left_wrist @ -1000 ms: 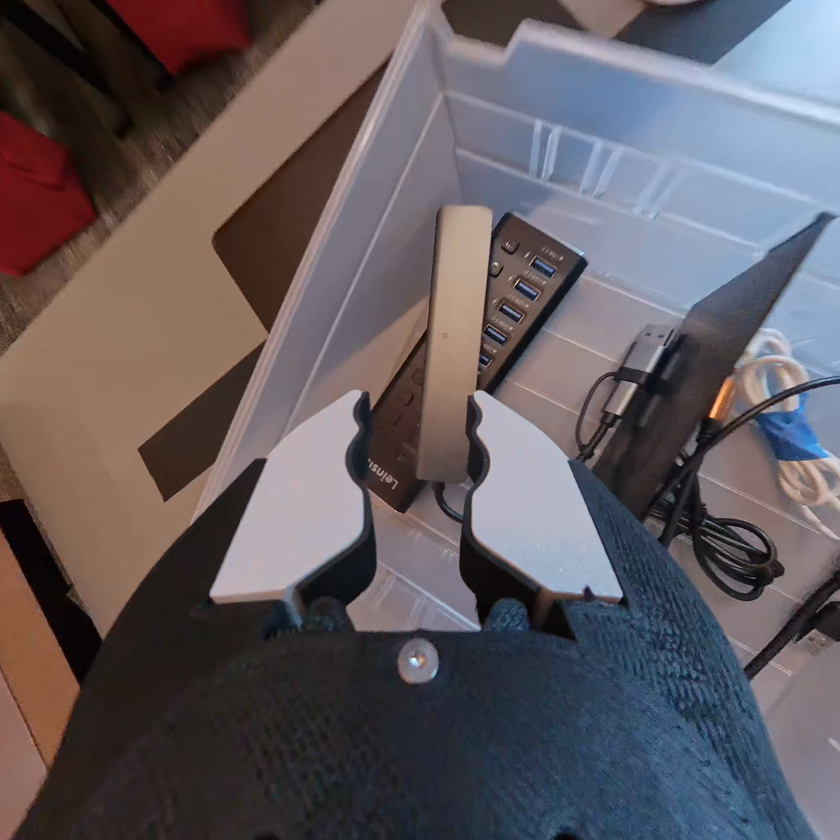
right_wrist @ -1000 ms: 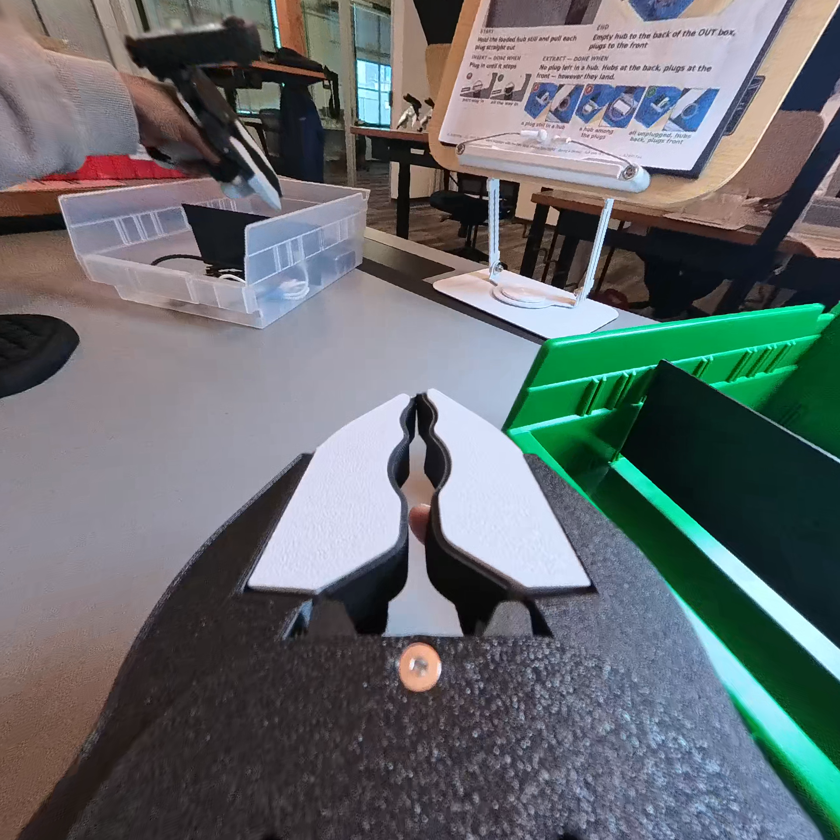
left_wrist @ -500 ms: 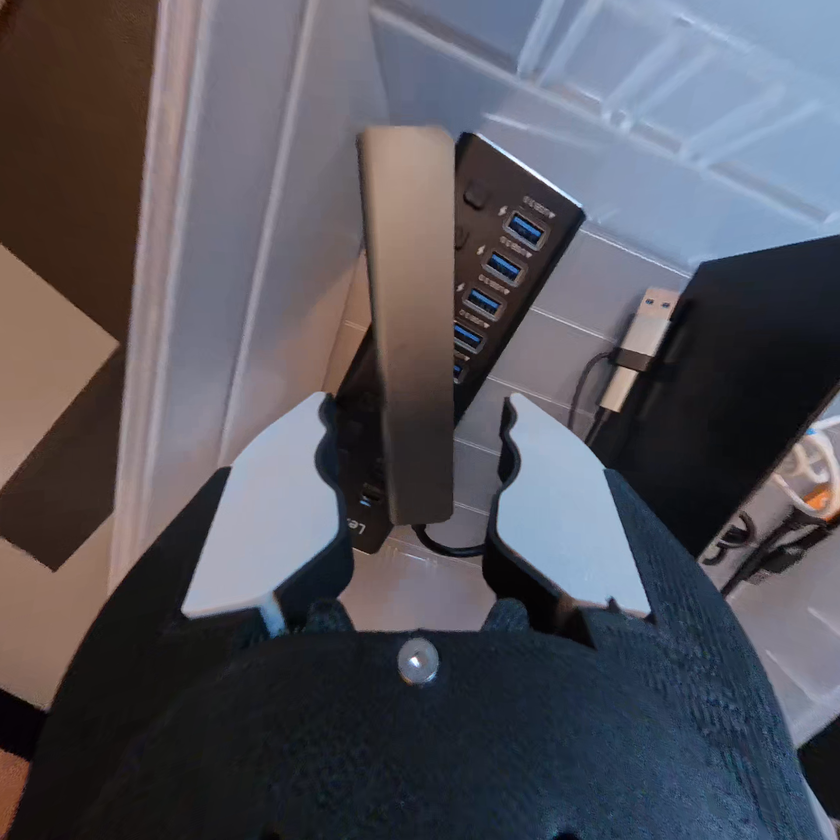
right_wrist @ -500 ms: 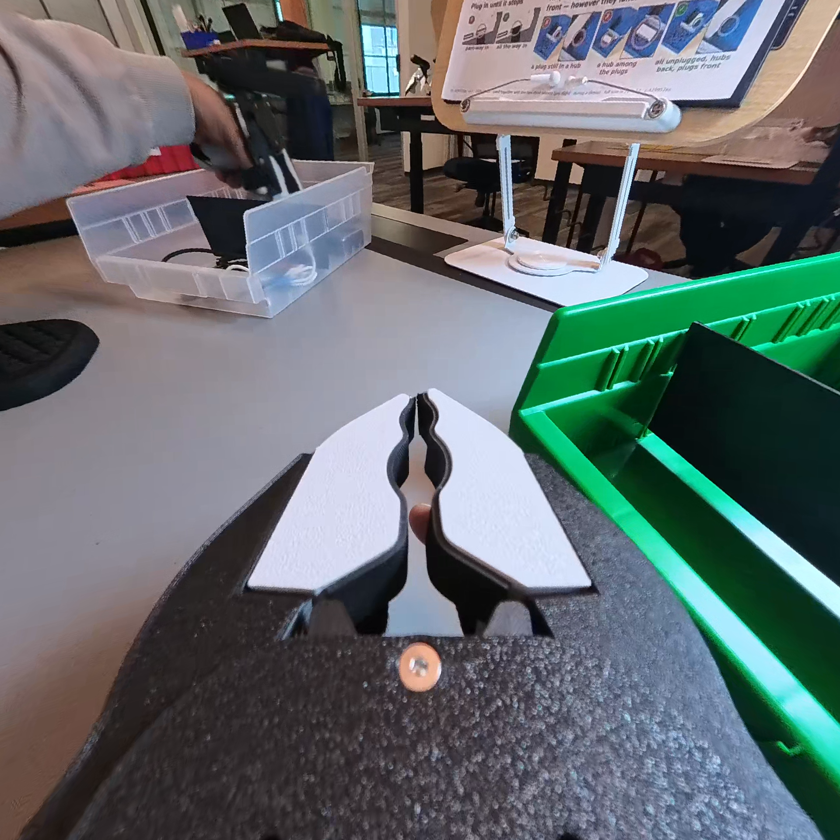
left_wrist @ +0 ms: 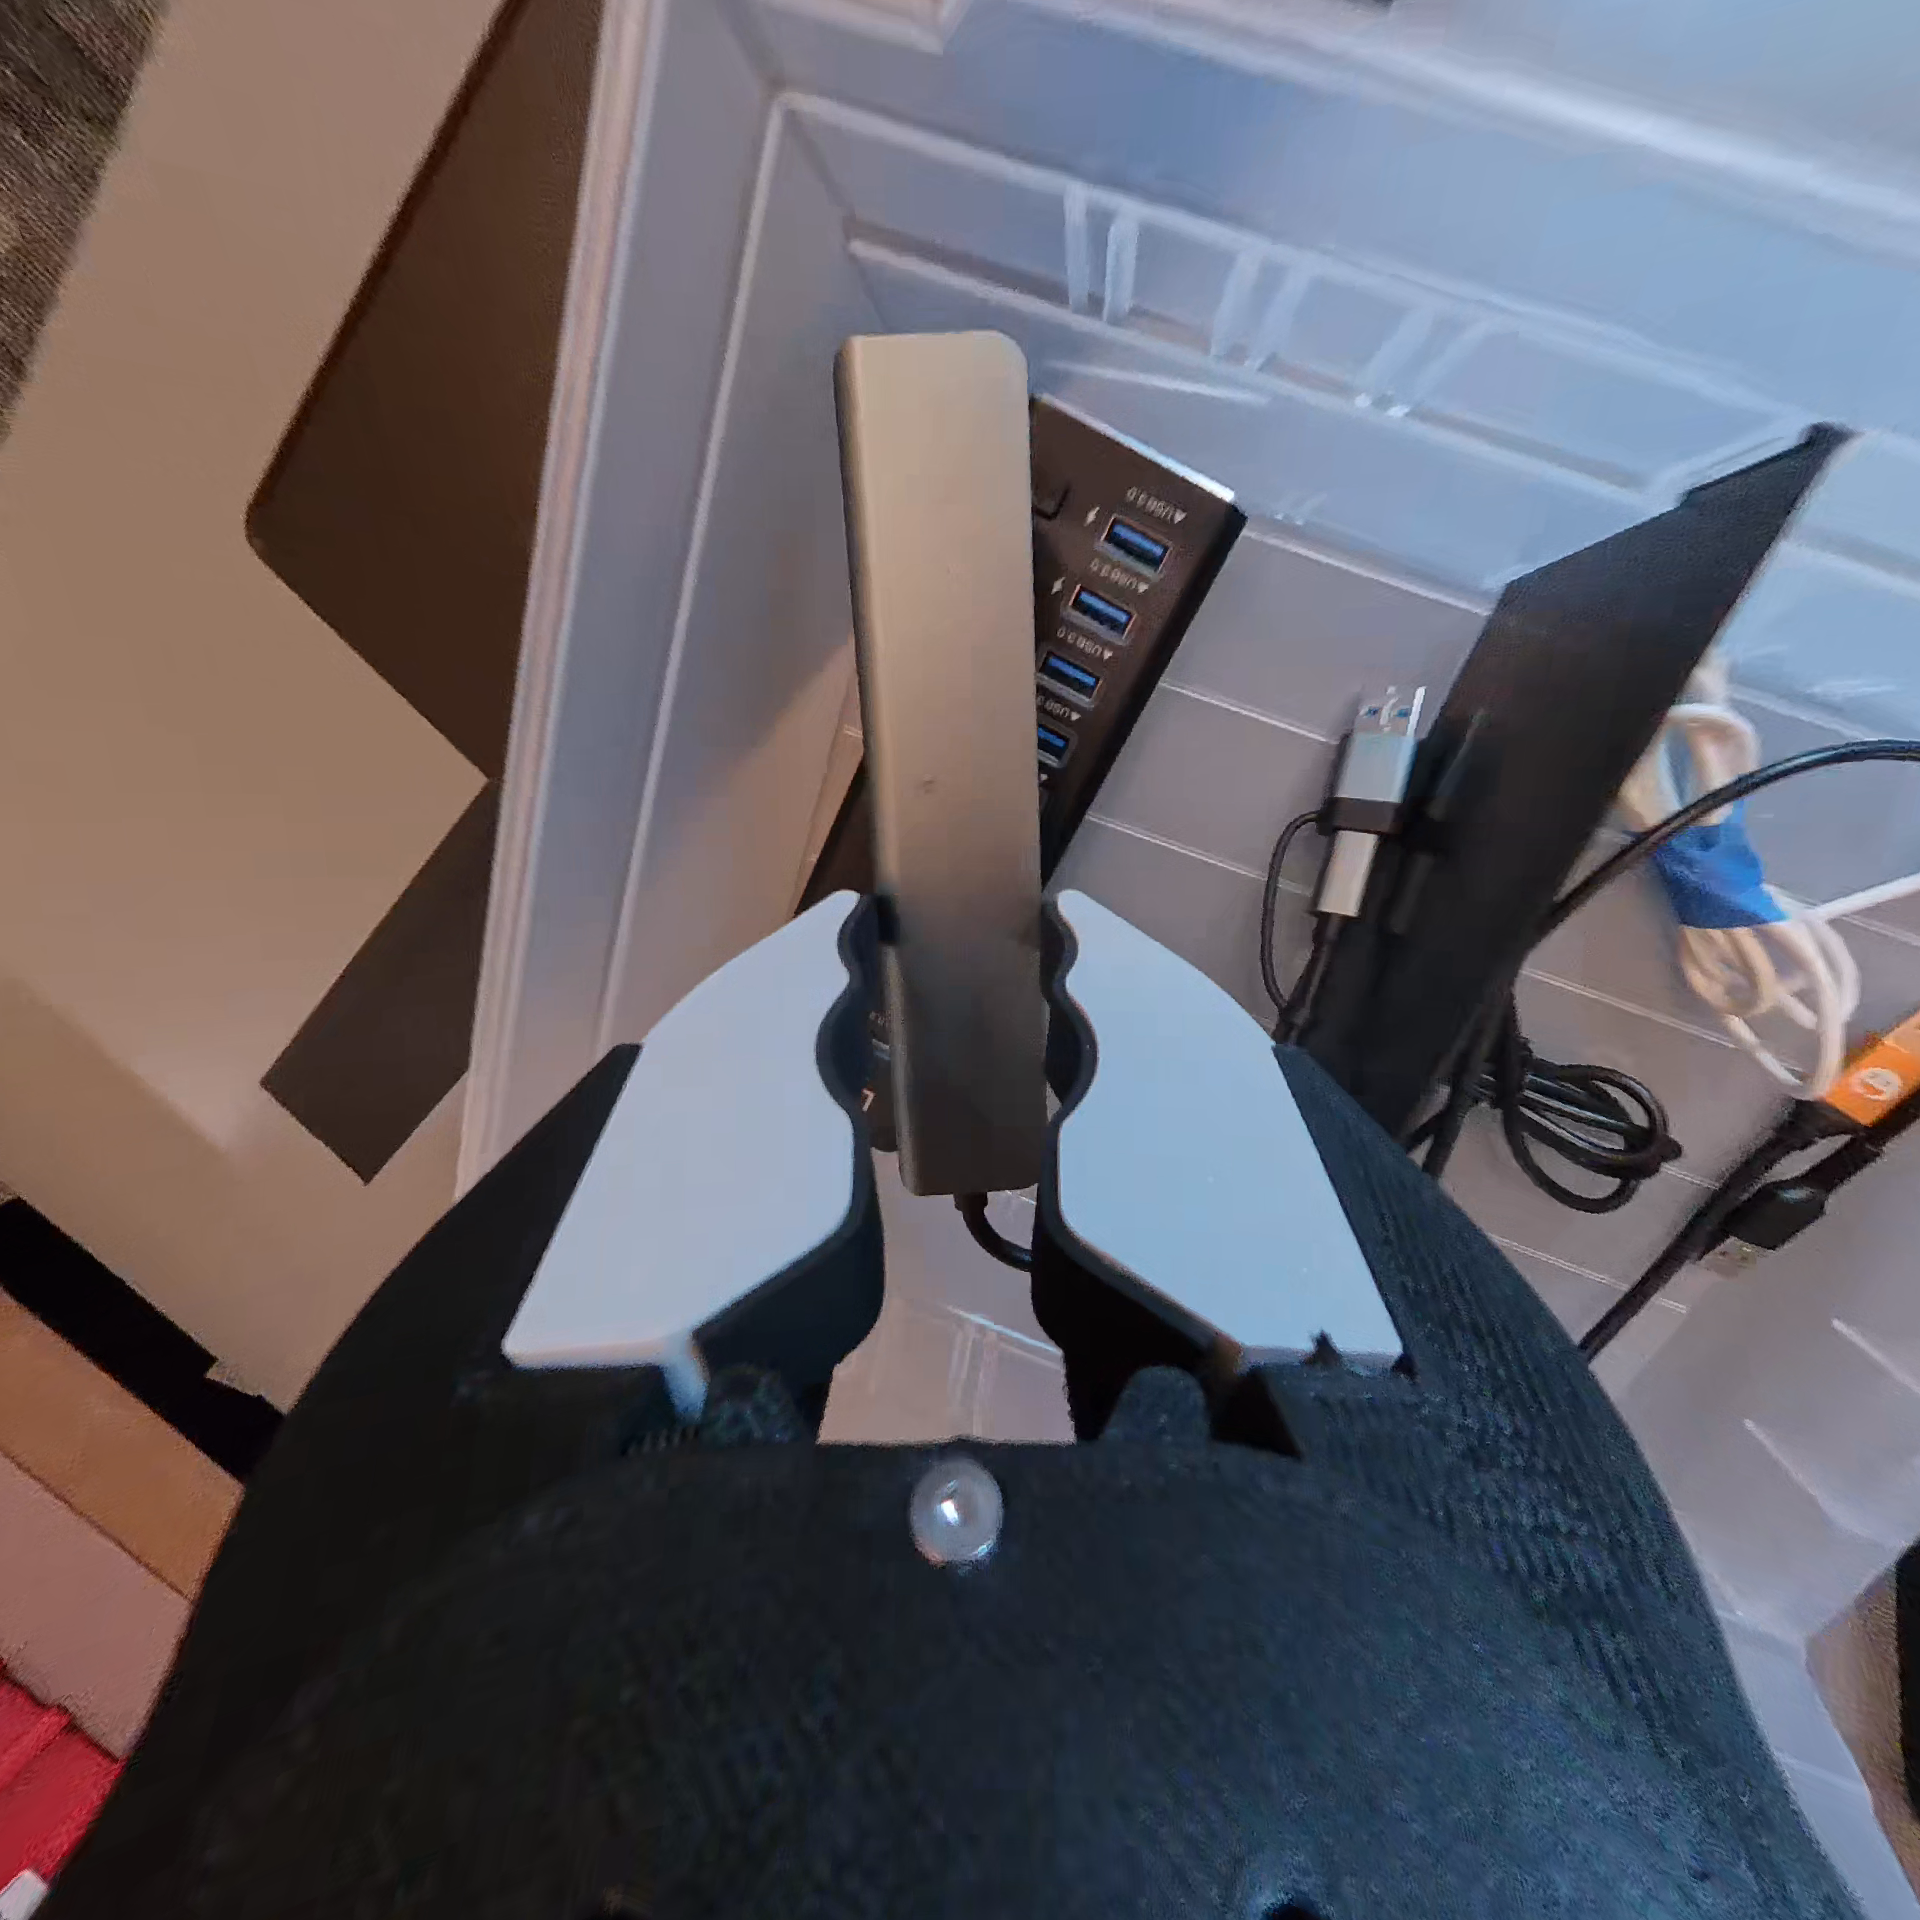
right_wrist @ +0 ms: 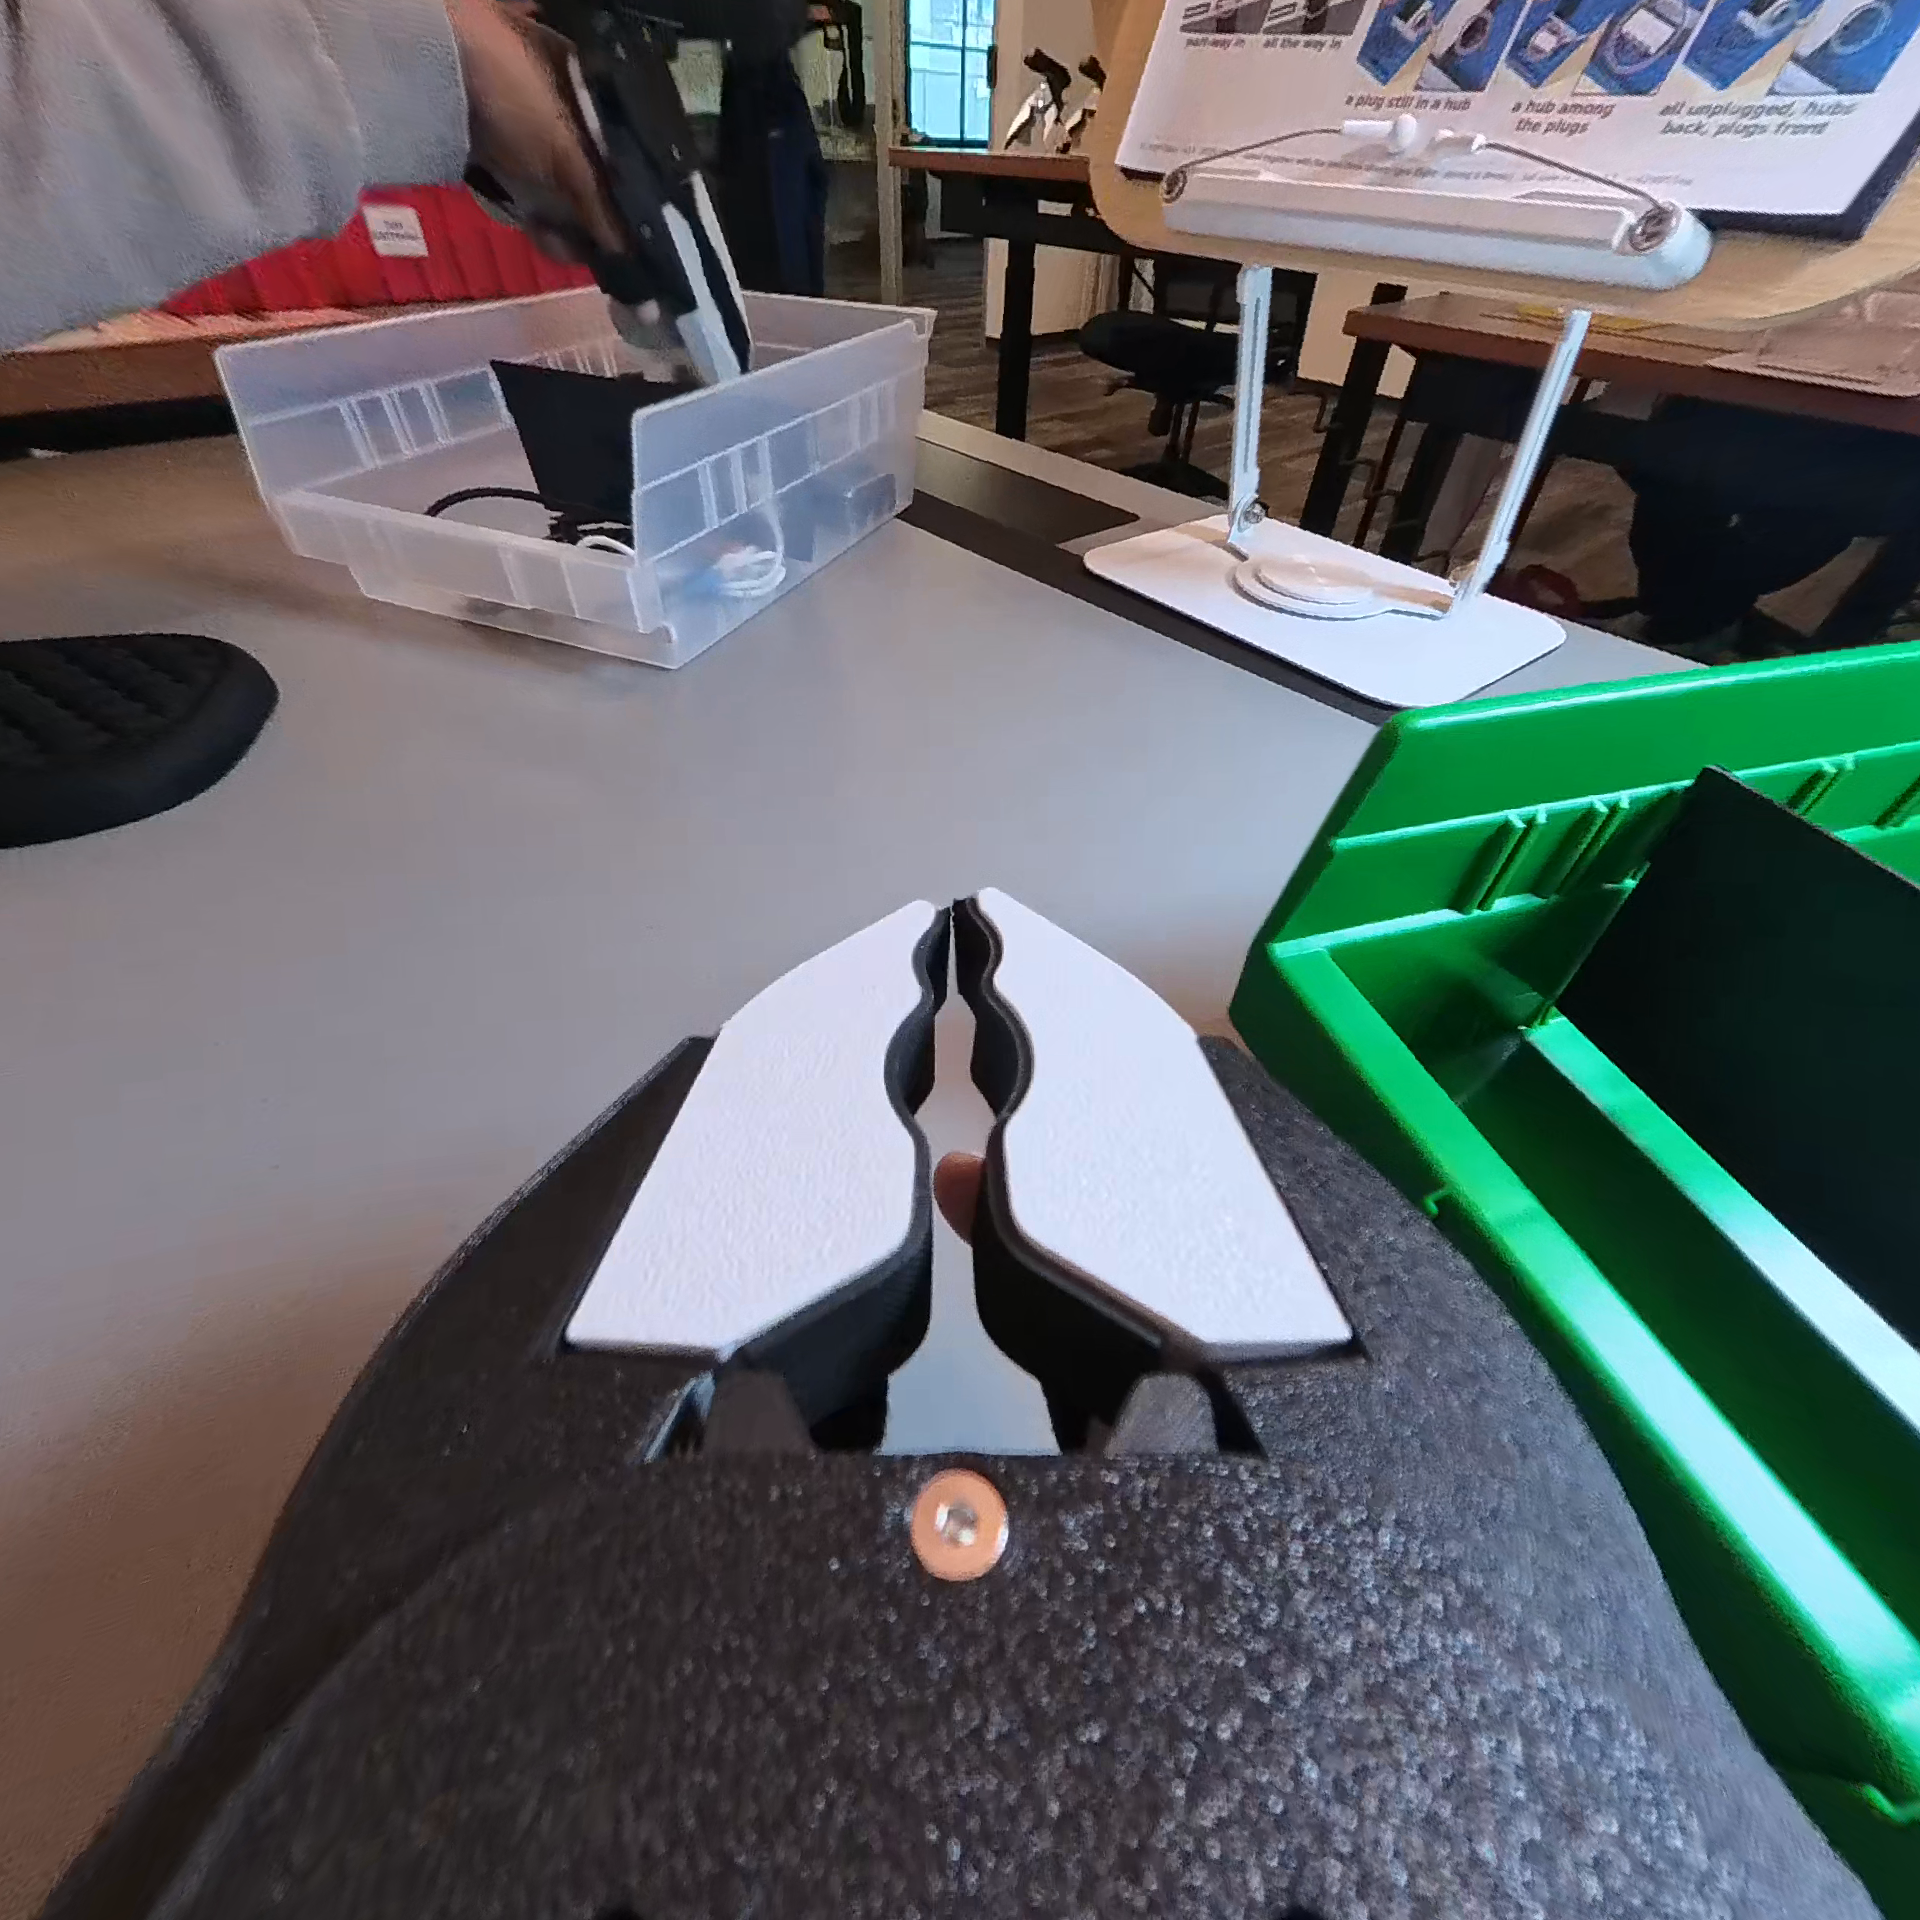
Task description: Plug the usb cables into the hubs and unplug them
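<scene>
one grey hub [left_wrist: 940,727] lengthwise along fingers [left_wrist: 727,1122]

Bright daylight; soft shadows; wide-angle edge distortion; slight motion blur.

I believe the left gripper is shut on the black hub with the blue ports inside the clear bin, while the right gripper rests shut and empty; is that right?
Not quite. The left wrist view shows the left gripper shut on the slim grey hub; the black hub with blue ports lies behind it in the clear bin. The right gripper is indeed shut and empty.
</scene>
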Demonstrator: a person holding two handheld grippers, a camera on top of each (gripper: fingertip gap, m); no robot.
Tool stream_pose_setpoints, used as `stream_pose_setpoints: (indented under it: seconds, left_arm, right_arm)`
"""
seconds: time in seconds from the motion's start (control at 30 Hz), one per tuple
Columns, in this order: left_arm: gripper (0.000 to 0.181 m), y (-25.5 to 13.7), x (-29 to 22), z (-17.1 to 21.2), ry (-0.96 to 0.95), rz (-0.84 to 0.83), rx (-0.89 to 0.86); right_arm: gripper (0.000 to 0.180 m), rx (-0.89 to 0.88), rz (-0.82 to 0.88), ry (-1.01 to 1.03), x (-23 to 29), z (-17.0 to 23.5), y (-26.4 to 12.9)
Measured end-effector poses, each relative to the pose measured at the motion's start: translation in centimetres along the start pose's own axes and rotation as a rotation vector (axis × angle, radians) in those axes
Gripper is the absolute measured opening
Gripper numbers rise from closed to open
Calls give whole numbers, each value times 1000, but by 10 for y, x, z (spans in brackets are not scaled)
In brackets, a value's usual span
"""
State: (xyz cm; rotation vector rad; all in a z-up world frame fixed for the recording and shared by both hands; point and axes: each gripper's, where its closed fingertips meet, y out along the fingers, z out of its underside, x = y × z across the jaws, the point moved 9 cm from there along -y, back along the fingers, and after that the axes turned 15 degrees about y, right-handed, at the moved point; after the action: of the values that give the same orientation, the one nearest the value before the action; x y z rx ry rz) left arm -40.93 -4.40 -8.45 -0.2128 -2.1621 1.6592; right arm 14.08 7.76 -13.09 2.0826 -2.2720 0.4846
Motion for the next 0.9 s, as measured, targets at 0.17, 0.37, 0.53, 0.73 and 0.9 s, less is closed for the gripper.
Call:
stream_pose_setpoints:
  seconds: [0.17, 0.37, 0.53, 0.73, 0.9]
  left_arm:
    - [30, -41, -9, -4, 25, -73, -94]
    - [31, -98, -25, -15, 54, -212, -266]
    - [30, -112, -41, -14, 62, -246, -312]
    - [31, -139, -60, -12, 75, -317, -416]
    - [31, -215, -77, -22, 113, -431, -604]
  right_arm:
    - [1, 12, -27, -31, 6, 1, 1]
    - [1, 6, -39, -76, 12, -1, -1]
    - [1, -2, -35, -82, 13, -2, -4]
    - [1, 0, -54, -79, 16, -2, -4]
    - [1, 21, -85, -100, 22, 1, 0]
